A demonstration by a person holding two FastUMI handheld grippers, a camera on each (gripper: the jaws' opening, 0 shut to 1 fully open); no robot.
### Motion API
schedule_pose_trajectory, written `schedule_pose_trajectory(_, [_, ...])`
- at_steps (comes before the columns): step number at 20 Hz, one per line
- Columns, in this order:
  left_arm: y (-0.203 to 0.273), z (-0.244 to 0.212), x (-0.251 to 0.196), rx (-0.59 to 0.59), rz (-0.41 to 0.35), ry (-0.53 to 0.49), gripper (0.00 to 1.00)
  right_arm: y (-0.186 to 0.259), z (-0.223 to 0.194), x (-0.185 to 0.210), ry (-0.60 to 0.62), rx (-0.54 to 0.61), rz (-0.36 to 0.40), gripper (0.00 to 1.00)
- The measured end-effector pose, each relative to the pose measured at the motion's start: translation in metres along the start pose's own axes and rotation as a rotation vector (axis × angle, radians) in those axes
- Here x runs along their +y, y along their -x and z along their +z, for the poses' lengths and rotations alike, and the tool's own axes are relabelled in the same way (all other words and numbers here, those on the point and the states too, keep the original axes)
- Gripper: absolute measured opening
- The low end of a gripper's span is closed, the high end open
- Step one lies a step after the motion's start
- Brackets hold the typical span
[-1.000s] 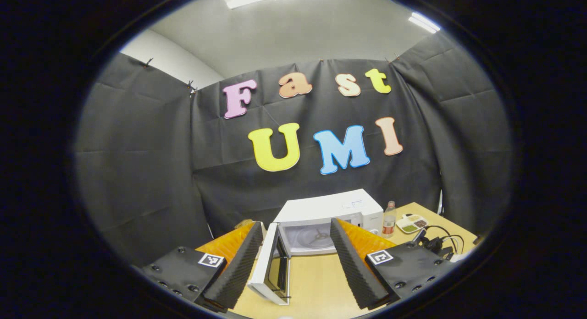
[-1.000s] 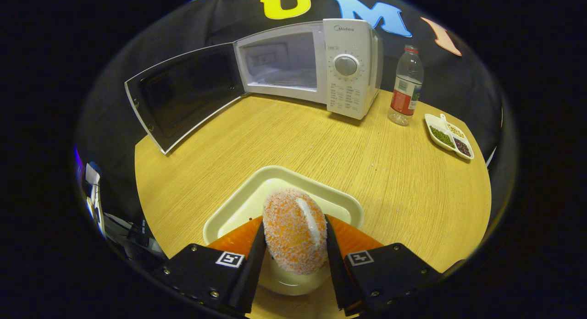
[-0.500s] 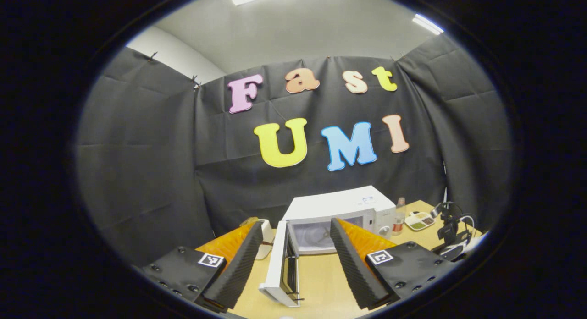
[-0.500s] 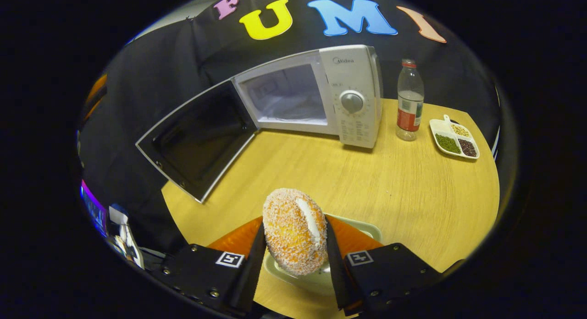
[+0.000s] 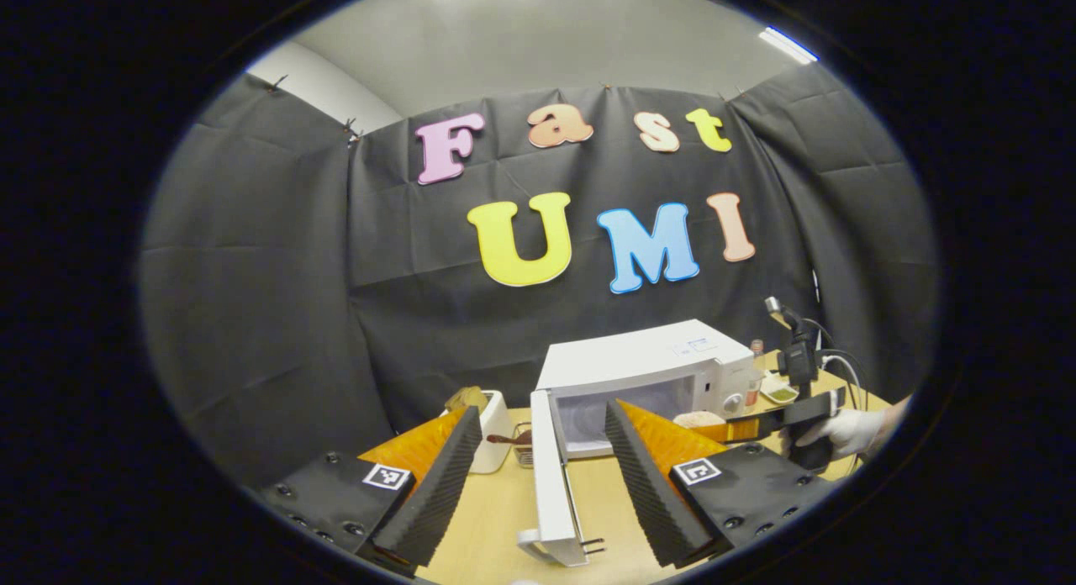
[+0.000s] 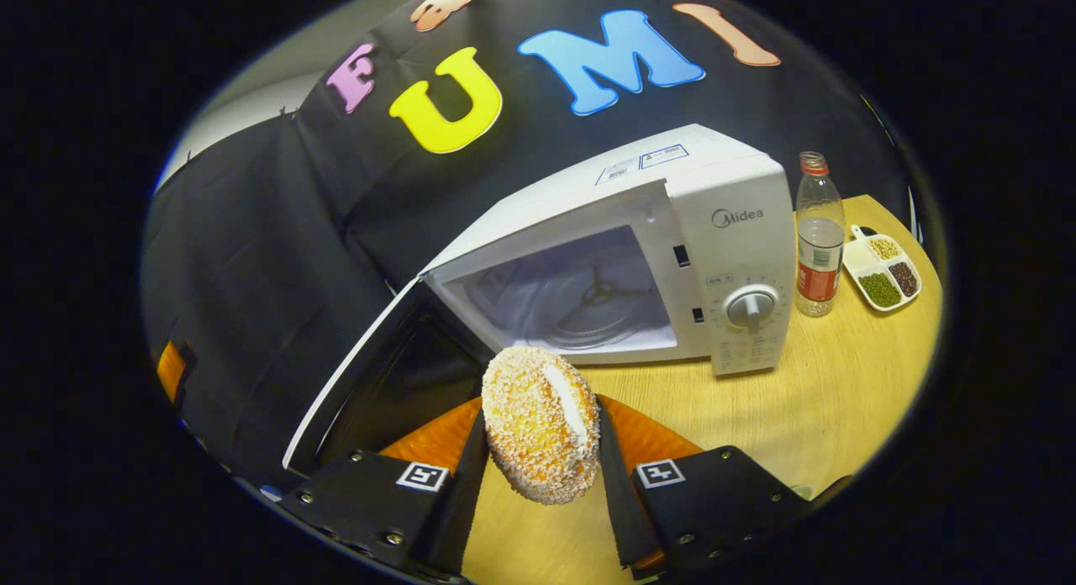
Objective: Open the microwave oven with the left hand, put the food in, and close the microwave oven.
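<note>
Jaws of the right gripper (image 6: 538, 476): pinching a crumb-coated bread roll (image 6: 540, 434) from both sides, the roll held clear above the wooden bench (image 6: 807, 383), just in front of the microwave's mouth. Jaws of the left gripper (image 5: 534, 476): spread wide, nothing between them, raised over the bench's near edge. Microwave door (image 6: 370, 375): swung fully open to the left, dark inner window facing the right gripper view; seen edge-on between the left gripper's fingers (image 5: 429, 492) in the left gripper view. Microwave oven (image 6: 672, 257): white, standing on the bench, cavity open and lit, turntable ring visible inside, control dial (image 6: 751, 306) on its right panel. Right gripper again (image 5: 756, 425), as seen from the left gripper view: held by a gloved hand (image 5: 841, 429) to the right of the oven, roll at its tip near the opening. Plastic bottle (image 6: 820, 232): upright, red label, just right of the oven. Divided white dish (image 6: 883, 270): holds green, dark and pale grains, beside the bottle near the bench's far right edge. White container (image 5: 492, 429): left of the open door, contents unclear.
</note>
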State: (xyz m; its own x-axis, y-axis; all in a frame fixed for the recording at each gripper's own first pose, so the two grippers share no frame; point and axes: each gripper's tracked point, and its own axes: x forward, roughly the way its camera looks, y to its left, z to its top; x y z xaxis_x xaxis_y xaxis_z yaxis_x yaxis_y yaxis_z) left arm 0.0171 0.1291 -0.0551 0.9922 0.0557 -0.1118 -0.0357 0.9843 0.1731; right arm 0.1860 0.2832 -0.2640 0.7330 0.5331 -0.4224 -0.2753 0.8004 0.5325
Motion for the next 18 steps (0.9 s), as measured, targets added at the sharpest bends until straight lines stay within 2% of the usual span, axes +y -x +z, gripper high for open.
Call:
schedule_pose_trajectory(4, [-0.022, -0.014, 0.022, 0.001, -0.023, -0.019, 1.0, -0.07, 0.021, -0.003, -0.067, -0.13, -0.108, 0.66])
schedule_pose_trajectory(5, [-0.027, -0.018, 0.027, 0.001, -0.029, -0.031, 0.97, -0.085, 0.026, -0.004, -0.083, -0.151, -0.13, 0.66])
schedule_pose_trajectory(7, [-0.036, -0.028, 0.034, 0.001, -0.038, -0.031, 0.99, -0.114, 0.034, -0.001, -0.145, -0.197, -0.148, 0.66])
schedule_pose_trajectory(10, [-0.048, -0.042, 0.042, -0.004, -0.04, -0.024, 1.0, -0.15, 0.043, -0.003, -0.123, -0.271, -0.208, 0.66])
schedule_pose_trajectory(11, [-0.052, -0.045, 0.046, -0.006, -0.033, -0.025, 1.0, -0.16, 0.047, -0.001, -0.108, -0.289, -0.223, 0.66])
schedule_pose_trajectory(12, [-0.057, -0.049, 0.046, -0.002, -0.04, -0.017, 0.95, -0.168, 0.051, -0.005, -0.1, -0.311, -0.249, 0.66])
schedule_pose_trajectory(13, [-0.06, -0.051, 0.045, 0.0, -0.048, -0.007, 1.0, -0.174, 0.055, -0.012, -0.099, -0.332, -0.276, 0.66])
schedule_pose_trajectory(15, [-0.065, -0.058, 0.045, 0.008, -0.06, 0.003, 0.96, -0.183, 0.058, -0.025, -0.1, -0.379, -0.335, 0.66])
schedule_pose_trajectory(16, [-0.069, -0.062, 0.047, 0.009, -0.063, 0.003, 0.95, -0.189, 0.056, -0.029, -0.095, -0.389, -0.351, 0.63])
schedule_pose_trajectory(17, [-0.07, -0.065, 0.048, 0.012, -0.065, 0.002, 0.95, -0.196, 0.051, -0.032, -0.107, -0.38, -0.358, 0.66])
schedule_pose_trajectory(18, [-0.072, -0.071, 0.047, 0.017, -0.068, 0.004, 1.0, -0.2, 0.045, -0.04, -0.126, -0.362, -0.387, 0.66])
